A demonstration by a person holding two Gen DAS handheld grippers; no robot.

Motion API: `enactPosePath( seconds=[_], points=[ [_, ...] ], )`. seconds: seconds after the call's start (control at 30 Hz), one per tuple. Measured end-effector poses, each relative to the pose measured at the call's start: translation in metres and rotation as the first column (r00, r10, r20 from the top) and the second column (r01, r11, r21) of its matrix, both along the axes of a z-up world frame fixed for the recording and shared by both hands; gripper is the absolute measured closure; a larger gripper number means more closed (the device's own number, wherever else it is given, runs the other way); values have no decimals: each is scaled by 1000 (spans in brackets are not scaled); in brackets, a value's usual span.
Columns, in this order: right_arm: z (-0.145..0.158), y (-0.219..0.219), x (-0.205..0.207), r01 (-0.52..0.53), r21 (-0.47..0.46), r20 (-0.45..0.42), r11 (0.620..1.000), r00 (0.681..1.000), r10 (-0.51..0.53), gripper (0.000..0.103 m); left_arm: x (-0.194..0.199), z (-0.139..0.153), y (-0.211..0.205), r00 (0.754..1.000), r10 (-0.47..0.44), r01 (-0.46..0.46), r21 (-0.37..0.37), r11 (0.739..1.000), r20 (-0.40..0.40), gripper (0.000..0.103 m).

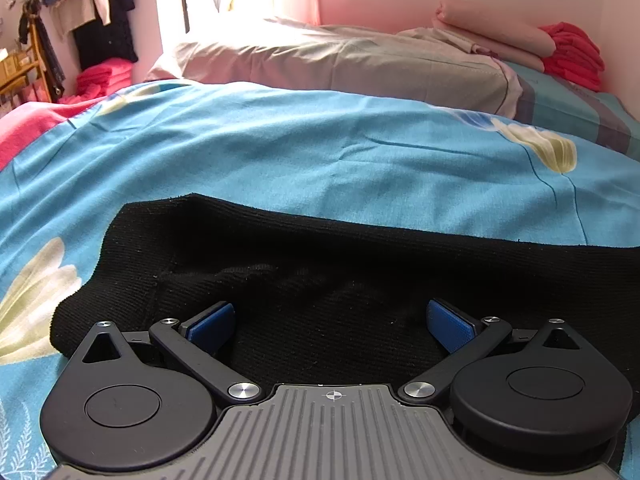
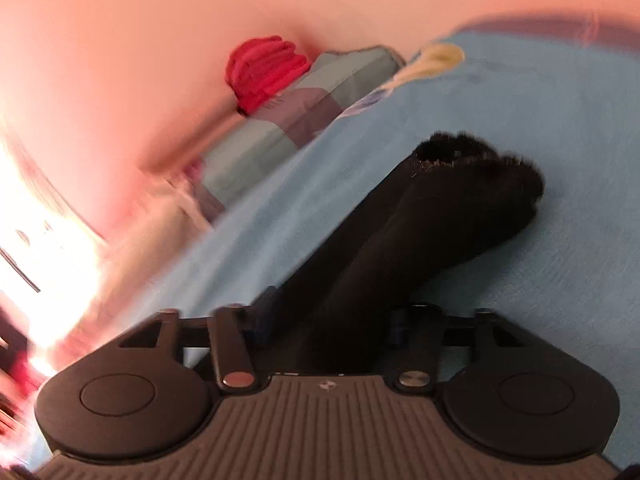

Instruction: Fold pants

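Left tongs gape over black pants; right tongs, blurred, seemingly pinch them.

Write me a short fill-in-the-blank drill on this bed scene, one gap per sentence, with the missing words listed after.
1. The black ribbed knit pants lie on a floral bedsheet whose main colour is ____.
2. The left gripper has its blue-padded fingers spread ____ over the dark fabric.
3. In the right wrist view, the two pant legs run away from the right gripper toward their ____ ends.
4. The folded stack of clothes in the far corner by the pink wall is ____.

Missing words: blue; open; cuff; red
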State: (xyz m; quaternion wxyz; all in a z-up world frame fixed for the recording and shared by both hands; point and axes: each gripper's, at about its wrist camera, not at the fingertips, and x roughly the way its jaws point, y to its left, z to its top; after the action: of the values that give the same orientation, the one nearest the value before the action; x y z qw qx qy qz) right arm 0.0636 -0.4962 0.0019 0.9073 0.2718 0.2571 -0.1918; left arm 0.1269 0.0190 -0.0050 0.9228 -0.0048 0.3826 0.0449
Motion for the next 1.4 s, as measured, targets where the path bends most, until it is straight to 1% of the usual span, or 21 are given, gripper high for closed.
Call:
enactPosePath(
  seconds=[0.07, 0.1, 0.2, 0.3, 0.43, 0.47, 0.53, 0.57, 0.63, 0.67, 0.7, 0.77, 0.8, 0.9, 0.97, 1.0, 1.2, 1.27, 1.3, 1.37, 1.4],
  points=[
    [6, 22, 4, -13, -159, -31, 987, 999, 8, 78, 0, 0, 0, 1000, -1, 1, -2, 1000, 0, 0],
    [10, 37, 4, -22, -267, -42, 963, 999, 11, 79, 0, 0, 0, 1000, -2, 2, -3, 1000, 0, 0],
    [25, 87, -2, -28, -525, -22, 851, 1000, 19, 80, -2, 2, 2, 1000, -6, 6, -13, 1000, 2, 0],
    [38, 145, -15, -59, -727, 13, 684, 995, 100, 80, -2, 4, 6, 1000, -9, 9, -35, 999, 2, 0],
    [39, 236, -32, -141, -886, -11, 442, 959, 285, 80, -3, 7, 10, 1000, -11, 12, -63, 998, 4, 0],
    [33, 260, -35, -172, -911, -39, 375, 941, 335, 80, -4, 7, 12, 1000, -13, 13, -70, 997, 5, 0],
    [9, 308, -41, -241, -950, -140, 196, 895, 424, 79, -4, 9, 16, 1000, -12, 13, -86, 996, 7, 0],
    [-11, 330, -43, -289, -955, -228, 70, 864, 449, 78, -4, 10, 18, 1000, -10, 10, -96, 995, 9, 0],
    [-59, 361, -48, -384, -897, -442, -218, 778, 446, 77, -5, 12, 24, 1000, -1, 3, -114, 994, 14, 0],
    [-79, 369, -52, -402, -858, -510, -320, 749, 423, 83, -5, 13, 26, 1000, 5, -3, -123, 992, 17, 0],
    [-81, 371, -53, -366, -877, -473, -312, 772, 424, 82, -6, 14, 30, 1000, 12, -9, -135, 991, 20, 0],
    [-67, 367, -49, -405, -878, -478, -254, 761, 439, 82, -7, 17, 36, 999, 22, -18, -166, 986, 26, 0],
    [-64, 364, -48, -406, -881, -473, -242, 761, 445, 82, -8, 18, 38, 999, 27, -22, -179, 984, 28, 0],
    [-69, 362, -49, -393, -874, -484, -287, 766, 424, 81, -9, 24, 40, 998, 46, -38, -175, 984, 41, 0],
    [-79, 363, -50, -391, -867, -493, -309, 765, 415, 74, -10, 31, 38, 997, 64, -56, -151, 987, 51, 0],
    [-81, 363, -50, -386, -870, -487, -306, 771, 411, 74, -11, 35, 36, 996, 65, -56, -152, 987, 57, 0],
    [-64, 376, -44, -386, -903, -429, -189, 788, 442, 70, -9, 55, -9, 997, -54, 62, -157, 986, 53, 0],
    [-61, 374, -43, -402, -903, -424, -151, 779, 461, 63, 1, 47, -35, 993, -116, 119, -132, 984, 30, 0],
    [-61, 372, -43, -402, -903, -424, -150, 782, 458, 61, 9, 37, -47, 991, -137, 135, -123, 983, -9, 0],
    [-60, 363, -44, -391, -907, -416, -155, 785, 458, 46, 21, 10, -64, 984, -146, 136, -94, 986, -102, 0],
    [-58, 356, -46, -389, -909, -413, -152, 787, 459, 43, 18, 2, -67, 989, -138, 134, -73, 988, -61, 0]
  ],
)
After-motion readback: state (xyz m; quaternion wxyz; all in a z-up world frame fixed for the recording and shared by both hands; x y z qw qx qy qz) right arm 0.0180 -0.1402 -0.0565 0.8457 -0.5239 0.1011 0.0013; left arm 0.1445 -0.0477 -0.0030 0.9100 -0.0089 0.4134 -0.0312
